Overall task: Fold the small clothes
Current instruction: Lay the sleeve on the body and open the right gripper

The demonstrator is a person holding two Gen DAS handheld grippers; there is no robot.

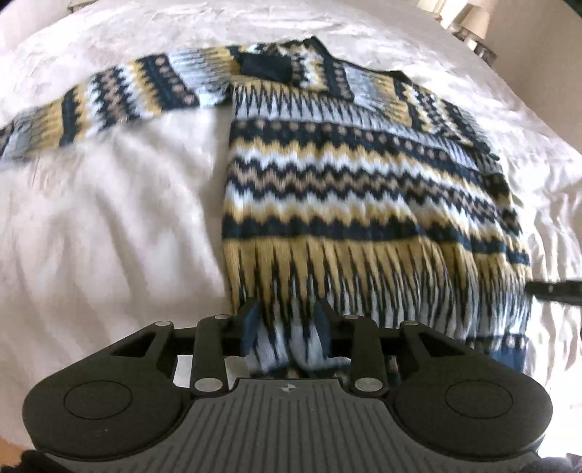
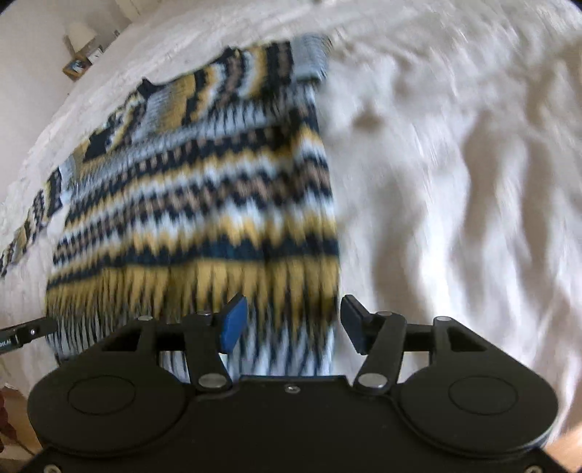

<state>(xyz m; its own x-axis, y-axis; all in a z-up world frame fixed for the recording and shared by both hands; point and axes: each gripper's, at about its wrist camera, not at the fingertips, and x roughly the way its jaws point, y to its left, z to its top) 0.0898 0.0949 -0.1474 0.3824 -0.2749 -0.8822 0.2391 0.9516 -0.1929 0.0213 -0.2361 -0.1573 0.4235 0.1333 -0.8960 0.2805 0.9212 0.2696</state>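
Observation:
A knitted sweater [image 1: 345,174] with navy, yellow, white and tan zigzag bands lies on a white bed. One sleeve [image 1: 109,98] stretches out to the left; the other is folded across the chest. My left gripper [image 1: 287,320] is shut on the sweater's bottom hem near its left corner, with fabric bunched between the fingers. In the right wrist view the sweater [image 2: 203,189] lies ahead, and my right gripper [image 2: 291,324] is open over the hem at the right corner. Its fingers straddle the hem's edge without closing on it. The right gripper's tip also shows in the left wrist view [image 1: 556,289].
The white bedsheet [image 1: 109,225] is wrinkled, and spreads wide to the right of the sweater in the right wrist view [image 2: 454,182]. A lamp [image 1: 473,22] stands beyond the bed's far right. Small items [image 2: 78,65] sit on the floor past the far left edge.

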